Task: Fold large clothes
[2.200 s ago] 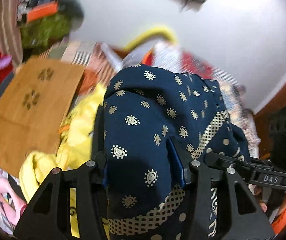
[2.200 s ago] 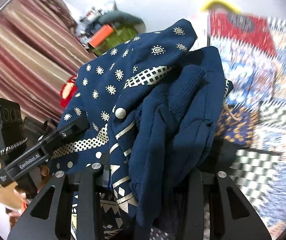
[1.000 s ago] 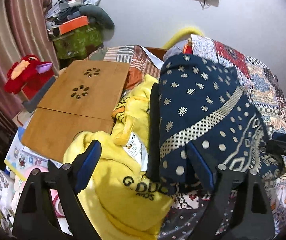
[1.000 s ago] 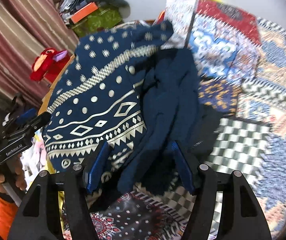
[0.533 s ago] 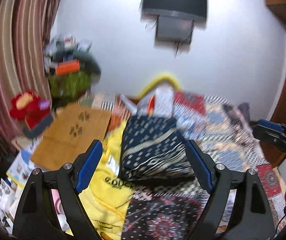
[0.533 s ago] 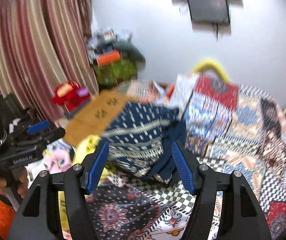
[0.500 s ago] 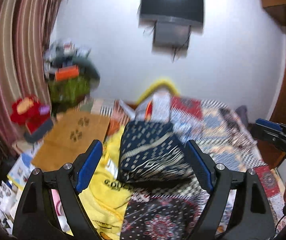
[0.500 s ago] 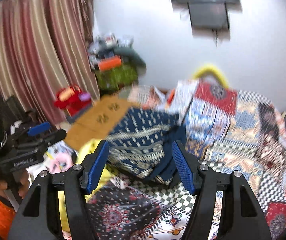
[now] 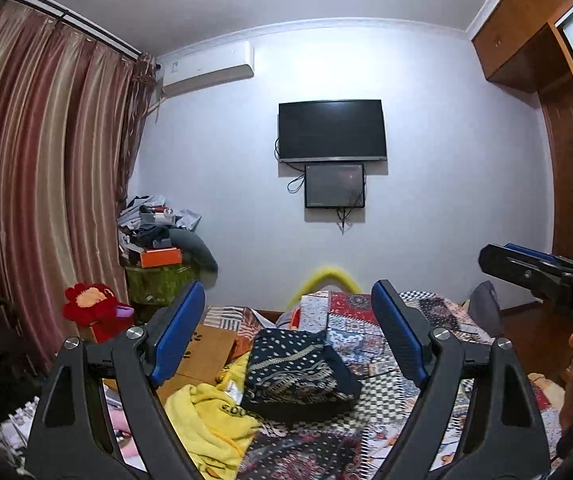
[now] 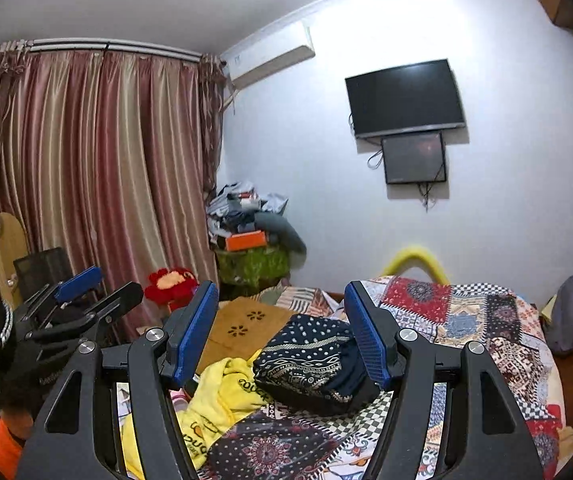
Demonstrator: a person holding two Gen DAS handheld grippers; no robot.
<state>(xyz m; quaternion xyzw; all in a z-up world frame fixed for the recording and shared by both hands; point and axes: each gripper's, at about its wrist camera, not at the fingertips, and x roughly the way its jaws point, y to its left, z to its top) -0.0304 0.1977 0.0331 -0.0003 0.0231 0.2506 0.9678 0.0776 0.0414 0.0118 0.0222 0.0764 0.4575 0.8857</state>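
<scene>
Seeing the chair (image 10: 42,270) only from the right; folded garment (image 9: 298,372) on the bed (image 9: 426,344), beyond our left gripper (image 9: 286,344) and right gripper (image 10: 282,334), both wide, empty.

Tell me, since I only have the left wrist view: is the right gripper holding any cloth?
Observer: No. In the right wrist view the right gripper is open with nothing between its fingers; the folded navy garment lies on the bed beyond it.
Operator: My left finger covers most of the wooden board. Is anything on it?
Observer: The right wrist view shows more of the wooden board. Its visible top has two flower-shaped cutouts and nothing lying on it.
</scene>
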